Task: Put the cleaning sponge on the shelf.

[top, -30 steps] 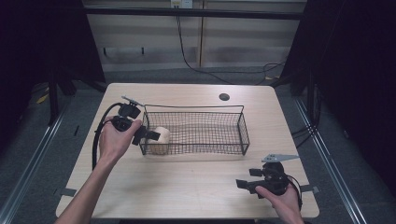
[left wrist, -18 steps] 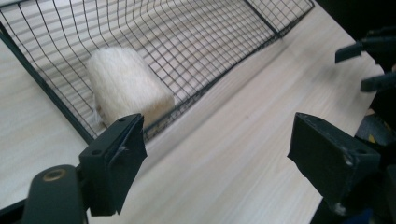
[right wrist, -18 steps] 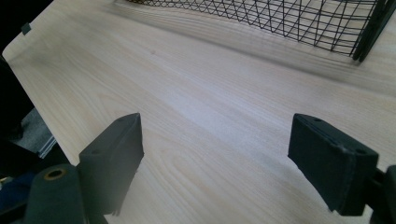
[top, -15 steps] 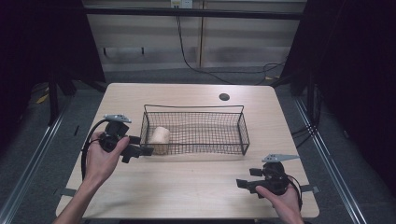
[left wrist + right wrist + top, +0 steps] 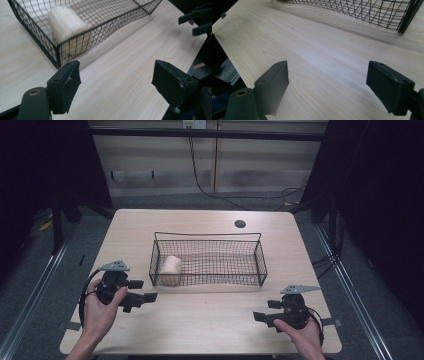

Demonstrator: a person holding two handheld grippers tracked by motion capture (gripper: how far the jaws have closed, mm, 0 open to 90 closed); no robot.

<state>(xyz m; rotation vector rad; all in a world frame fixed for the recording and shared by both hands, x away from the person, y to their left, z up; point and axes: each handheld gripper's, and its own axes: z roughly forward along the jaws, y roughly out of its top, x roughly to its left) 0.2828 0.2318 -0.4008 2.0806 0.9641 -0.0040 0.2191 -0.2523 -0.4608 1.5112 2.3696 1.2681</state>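
Note:
A black wire basket (image 5: 207, 235) stands mid-table with a cream-coloured roll (image 5: 171, 269) lying in its left end. My left gripper (image 5: 145, 290) hovers over the table at the near left, a short way in front of the basket's left corner. Its jaws have just been opening and nothing is between them. In the left gripper view its own gripper (image 5: 116, 70) faces the basket's corner (image 5: 58, 47) with the roll (image 5: 65, 23) behind the mesh. My right gripper (image 5: 264, 310) stays low at the near right, open and empty. Seen in the right gripper view, the right gripper (image 5: 327, 67) spans bare wood below the basket (image 5: 372, 12).
A dark round hole (image 5: 240, 224) sits in the light wooden table (image 5: 210, 330) behind the basket. The right gripper (image 5: 190, 23) shows at the top right of the left gripper view. Bare wood lies between the two hands.
My left hand has drawn back from the basket's left end toward the near left of the table, sinking a little. The roll stays in the basket. The right hand has kept still.

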